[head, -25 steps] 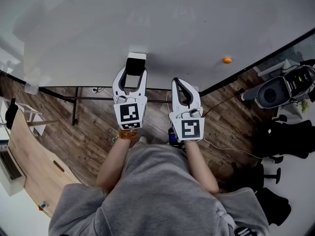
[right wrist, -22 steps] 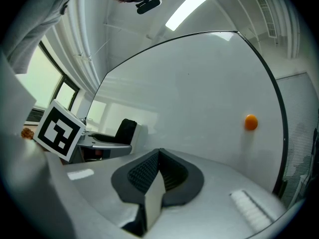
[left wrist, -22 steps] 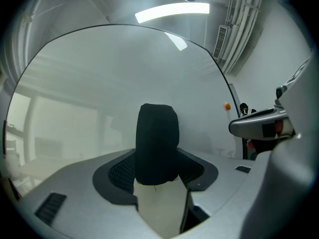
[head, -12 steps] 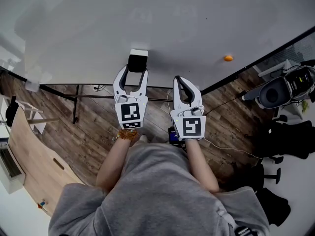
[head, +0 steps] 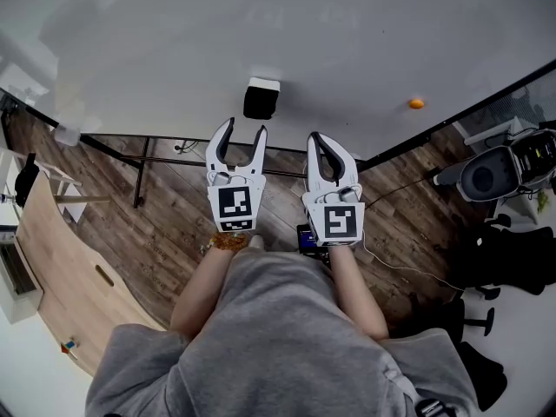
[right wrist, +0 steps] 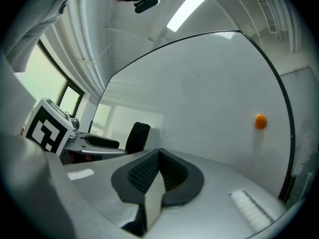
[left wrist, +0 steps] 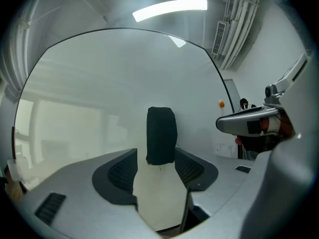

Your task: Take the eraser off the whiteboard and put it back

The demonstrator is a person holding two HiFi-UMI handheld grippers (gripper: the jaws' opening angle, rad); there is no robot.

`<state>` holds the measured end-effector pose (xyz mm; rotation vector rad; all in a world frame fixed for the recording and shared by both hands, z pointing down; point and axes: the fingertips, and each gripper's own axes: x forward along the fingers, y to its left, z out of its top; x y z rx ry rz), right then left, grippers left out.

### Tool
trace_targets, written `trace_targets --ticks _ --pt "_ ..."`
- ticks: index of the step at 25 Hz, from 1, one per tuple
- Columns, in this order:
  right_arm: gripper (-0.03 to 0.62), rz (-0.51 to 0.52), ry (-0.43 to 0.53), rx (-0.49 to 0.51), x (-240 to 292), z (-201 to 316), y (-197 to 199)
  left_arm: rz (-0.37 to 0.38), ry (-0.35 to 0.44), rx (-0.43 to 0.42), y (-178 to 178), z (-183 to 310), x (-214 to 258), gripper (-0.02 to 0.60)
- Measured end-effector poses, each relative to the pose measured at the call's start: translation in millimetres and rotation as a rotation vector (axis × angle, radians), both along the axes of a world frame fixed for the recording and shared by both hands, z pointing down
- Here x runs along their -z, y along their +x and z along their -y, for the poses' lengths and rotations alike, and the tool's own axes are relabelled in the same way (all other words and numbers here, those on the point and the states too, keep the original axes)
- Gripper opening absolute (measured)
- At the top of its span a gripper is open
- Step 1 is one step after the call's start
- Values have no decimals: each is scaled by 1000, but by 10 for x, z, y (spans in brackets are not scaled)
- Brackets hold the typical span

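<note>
The eraser (head: pixel 261 99) sits attached to the whiteboard (head: pixel 365 42), unheld, straight ahead of the left gripper (head: pixel 245 129). That gripper's jaws are spread and clear of the eraser, with a gap between. The right gripper (head: pixel 317 140) is clenched on nothing, beside the left. An orange magnet (head: pixel 416 104) lies well apart to the right. Judgement: the eraser is at its board position; either the removal is not yet begun or the return is complete

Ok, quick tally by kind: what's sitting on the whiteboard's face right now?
Black eraser: 1
Orange round magnet: 1
Total on the whiteboard: 2
</note>
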<state>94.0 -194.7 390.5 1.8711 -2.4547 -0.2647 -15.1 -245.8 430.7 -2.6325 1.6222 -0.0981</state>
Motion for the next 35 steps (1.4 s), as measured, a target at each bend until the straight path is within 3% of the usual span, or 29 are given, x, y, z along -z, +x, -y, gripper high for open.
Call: trace_targets --ticks 35 --pt "11 13 -28 139 -157 -202 -718 26 -24 93 -641 -579 -109 216"
